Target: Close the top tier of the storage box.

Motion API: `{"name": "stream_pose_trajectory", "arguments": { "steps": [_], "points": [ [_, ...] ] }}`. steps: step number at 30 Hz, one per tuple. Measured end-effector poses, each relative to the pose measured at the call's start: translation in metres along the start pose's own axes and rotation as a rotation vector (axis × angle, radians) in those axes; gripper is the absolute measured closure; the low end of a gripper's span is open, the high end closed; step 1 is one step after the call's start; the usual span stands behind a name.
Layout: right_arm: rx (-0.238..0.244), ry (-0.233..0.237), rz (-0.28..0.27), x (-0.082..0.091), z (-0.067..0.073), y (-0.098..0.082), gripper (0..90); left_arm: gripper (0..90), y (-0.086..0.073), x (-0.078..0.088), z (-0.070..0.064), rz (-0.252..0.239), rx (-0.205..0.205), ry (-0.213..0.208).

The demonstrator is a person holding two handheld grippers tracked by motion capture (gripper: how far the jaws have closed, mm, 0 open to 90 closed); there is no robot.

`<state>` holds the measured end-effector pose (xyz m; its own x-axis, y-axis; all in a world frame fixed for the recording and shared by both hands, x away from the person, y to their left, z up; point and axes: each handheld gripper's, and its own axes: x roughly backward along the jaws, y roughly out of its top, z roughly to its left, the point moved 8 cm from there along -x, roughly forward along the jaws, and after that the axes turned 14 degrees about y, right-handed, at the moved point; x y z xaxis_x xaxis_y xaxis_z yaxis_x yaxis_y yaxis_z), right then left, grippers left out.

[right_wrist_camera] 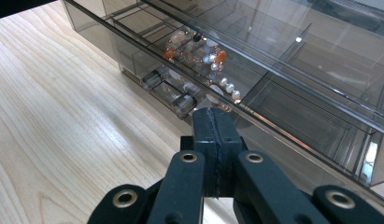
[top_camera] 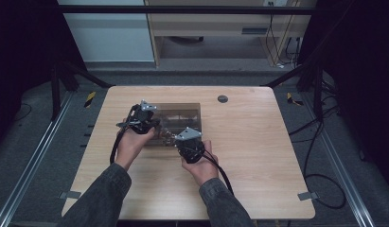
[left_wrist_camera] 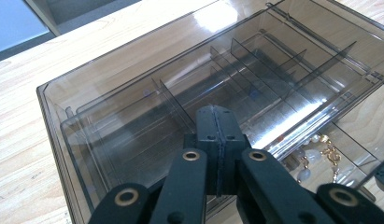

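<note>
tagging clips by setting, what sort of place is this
Probably a lab or recording workspace rather than a home. A bare wooden table stands between metal floor rails, with loose cables on grey carpet and dark curtains at the sides. On the table sits a clear drawer organizer holding beaded jewellery.

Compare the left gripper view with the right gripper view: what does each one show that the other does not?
The left gripper view looks down on the clear box's top and its rows of empty dividers, over the shut left gripper. The right gripper view shows the drawer's clear handle and orange and white beads, beyond the shut right gripper. Both show the smoky plastic box, some pearly jewellery in the open drawer, and the wooden table.
</note>
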<state>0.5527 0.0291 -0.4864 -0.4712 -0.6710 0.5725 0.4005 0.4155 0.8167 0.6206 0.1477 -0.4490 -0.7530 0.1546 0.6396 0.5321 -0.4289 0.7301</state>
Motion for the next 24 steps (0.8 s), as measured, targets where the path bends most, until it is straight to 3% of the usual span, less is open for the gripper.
{"name": "stream_pose_trajectory", "arguments": {
  "steps": [24],
  "points": [
    [0.003, -0.002, 0.003, -0.0034, -0.0046, 0.0055, 90.0, 89.8, -0.0001, 0.0, 0.0002, -0.001, 0.003, -0.004]
  ]
}}
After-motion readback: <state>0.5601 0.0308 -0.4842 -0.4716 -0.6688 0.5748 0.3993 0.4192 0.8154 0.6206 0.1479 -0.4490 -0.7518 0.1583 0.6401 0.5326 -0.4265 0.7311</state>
